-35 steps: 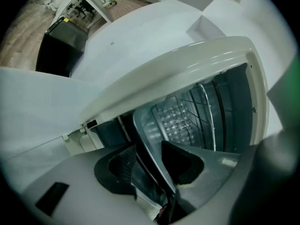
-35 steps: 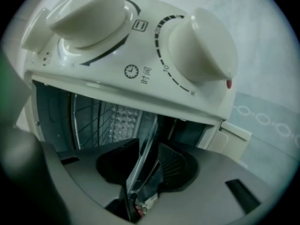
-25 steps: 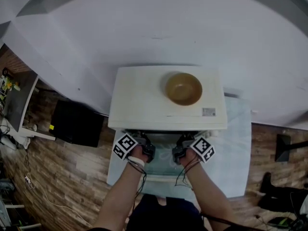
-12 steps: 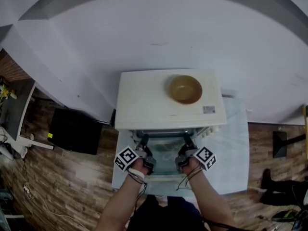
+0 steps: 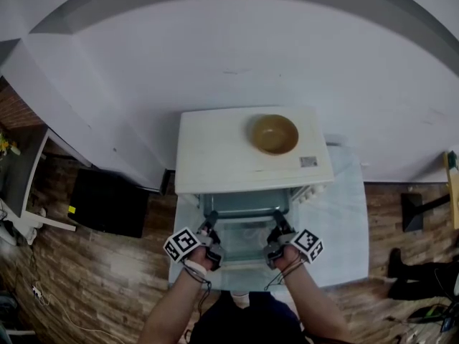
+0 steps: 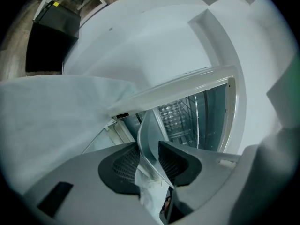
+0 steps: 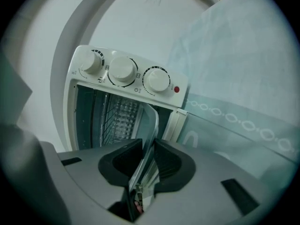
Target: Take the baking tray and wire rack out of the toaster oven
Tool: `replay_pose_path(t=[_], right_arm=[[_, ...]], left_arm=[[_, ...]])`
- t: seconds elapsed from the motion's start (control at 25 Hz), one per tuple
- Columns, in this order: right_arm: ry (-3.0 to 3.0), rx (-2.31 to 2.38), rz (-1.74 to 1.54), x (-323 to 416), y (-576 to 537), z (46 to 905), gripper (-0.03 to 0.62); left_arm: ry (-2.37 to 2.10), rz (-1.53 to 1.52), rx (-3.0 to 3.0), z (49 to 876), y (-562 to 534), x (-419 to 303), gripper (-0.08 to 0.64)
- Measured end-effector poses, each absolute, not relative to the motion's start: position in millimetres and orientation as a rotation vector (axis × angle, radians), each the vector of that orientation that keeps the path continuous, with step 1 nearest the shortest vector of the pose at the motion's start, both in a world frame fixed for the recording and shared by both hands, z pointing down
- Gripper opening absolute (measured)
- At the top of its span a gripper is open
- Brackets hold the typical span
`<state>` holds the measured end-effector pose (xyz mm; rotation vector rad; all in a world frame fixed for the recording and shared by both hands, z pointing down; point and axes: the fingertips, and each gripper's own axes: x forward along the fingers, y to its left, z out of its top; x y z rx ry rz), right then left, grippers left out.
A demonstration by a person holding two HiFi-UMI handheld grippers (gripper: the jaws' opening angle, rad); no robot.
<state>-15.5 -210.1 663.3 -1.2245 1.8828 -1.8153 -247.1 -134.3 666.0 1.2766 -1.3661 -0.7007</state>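
One white wall (image 5: 237, 56) filled the background. In front of it stood one table under a pale translucent cloth (image 5: 346, 217), carrying one white toaster oven (image 5: 229, 153) with its door dropped open. One baking tray (image 7: 151, 125) was partly out of the cavity, over the door, and one wire rack (image 7: 118, 118) sat on its rails inside. One brown bowl (image 5: 273, 134) rested on the oven's roof.

Two grippers flanked the tray. The left gripper (image 6: 147, 156) had the tray's left rim between its pads, its jaws opening. The right gripper (image 7: 146, 161) was clamped narrowly on the right rim. Three white knobs (image 7: 123, 69) lined the control panel, with one red lamp (image 7: 176, 89) beside them.
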Motion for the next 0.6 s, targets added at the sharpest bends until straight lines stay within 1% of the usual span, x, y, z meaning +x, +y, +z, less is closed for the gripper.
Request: replay_pose_path(t=[0.04,0.08,0.6], right_arm=[[1.881,-1.229,-1.822,-15,-206,663,0.086],[1.877,-1.234,-1.829,-13,-202,663,0.086],[1.913,-1.221,-1.817,1,-167,657,0.089]], left_arm=[[-1.36,-0.699,1.269,667,-131,-247,0.114],[-1.353,-0.702,1.261,667,-127,-246,0.109],[-1.275,-0.691,1.257,660,-88,-228,0.101]])
